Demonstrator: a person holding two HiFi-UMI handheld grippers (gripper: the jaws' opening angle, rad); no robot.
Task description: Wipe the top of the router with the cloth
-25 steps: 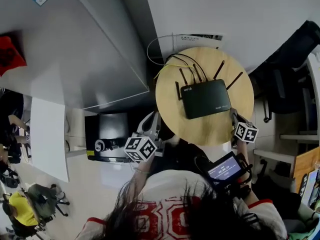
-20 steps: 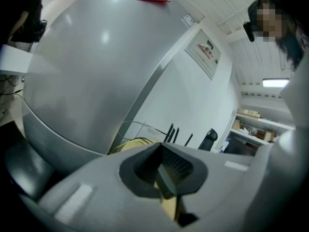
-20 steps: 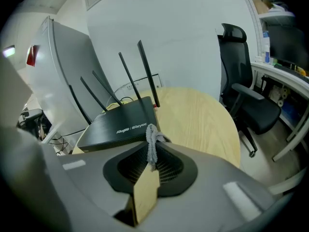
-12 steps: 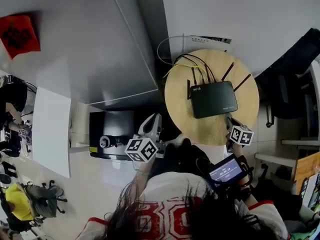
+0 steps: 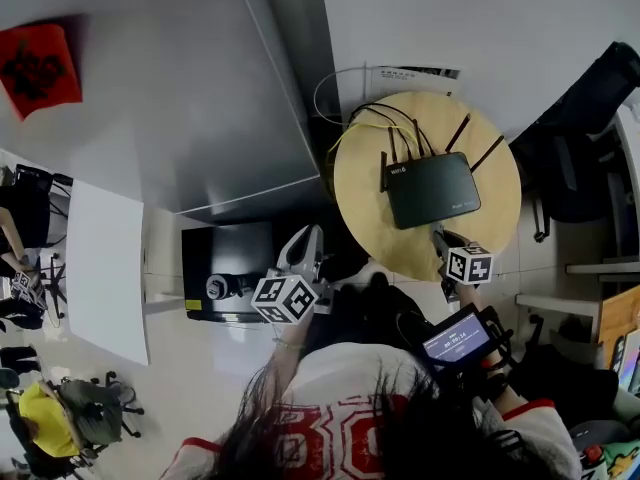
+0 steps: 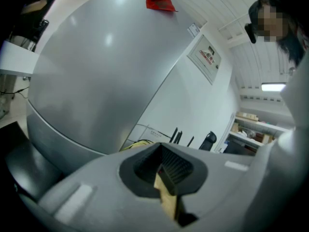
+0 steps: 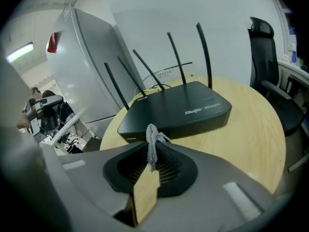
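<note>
A black router [image 5: 432,189] with several upright antennas lies on a round wooden table [image 5: 380,230]. The right gripper view shows the router [image 7: 178,110] close ahead on the table [image 7: 251,139]. My right gripper [image 7: 151,153] is shut on a small bunch of grey cloth [image 7: 151,140] that sticks up from the jaws. In the head view that gripper [image 5: 443,242] hangs over the table's near edge, just short of the router. My left gripper [image 5: 302,251] is held off the table's left side, and its own view shows it [image 6: 166,178] shut with nothing in it.
A tall grey fridge [image 5: 150,88] with a red tag [image 5: 35,63] stands left of the table. A black box [image 5: 225,268] sits on the floor below it. A black office chair [image 7: 263,37] is right of the table. White and yellow cables [image 5: 345,118] trail behind the router.
My right gripper has moved left along the table's near edge, closer to the router's front. The left gripper has stayed where it was. The head camera has shifted a little.
</note>
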